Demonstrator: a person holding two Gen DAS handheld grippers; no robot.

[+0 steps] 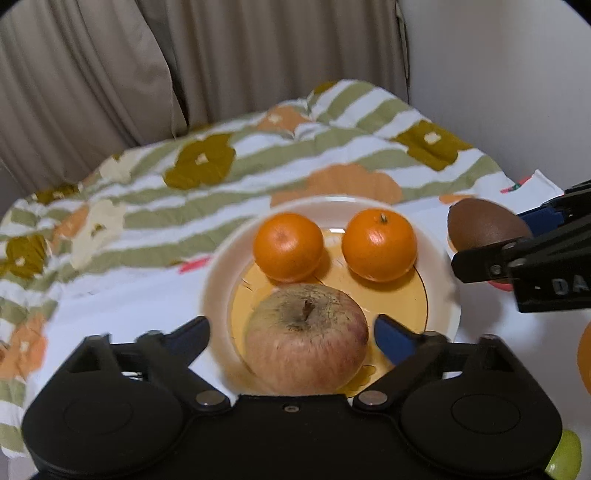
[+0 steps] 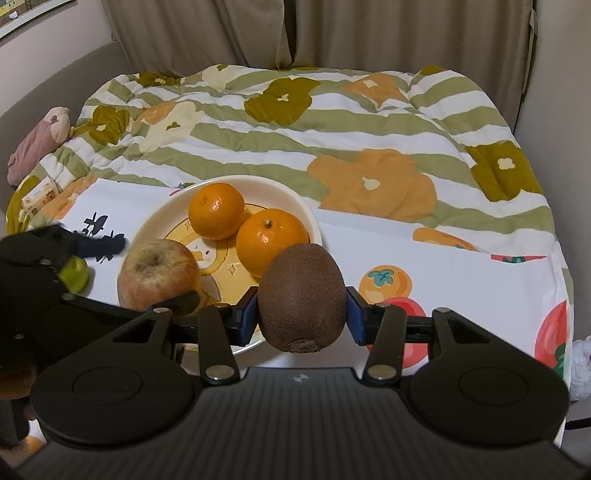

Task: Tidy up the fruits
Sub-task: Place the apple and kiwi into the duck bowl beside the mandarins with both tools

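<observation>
Right gripper [image 2: 302, 310], lower centre of right wrist view, is clamping a kiwi [image 2: 302, 297] between its blue pads, stem end pointing down, above the near rim of the plate [image 2: 159, 214]. Left gripper [image 1: 291, 332], low in left wrist view, is standing with jaws spread on either side of the apple [image 1: 306, 338], pads not touching it. Apple is sitting on the plate's near side. Two oranges [image 1: 288, 245] [image 1: 379, 243] are lying behind it, side by side. Plate is resting on a white printed cloth [image 2: 424, 254]. Floral quilt [image 2: 295, 122] is filling mid-frame; curtains [image 2: 221, 33] are hanging along the top.
</observation>
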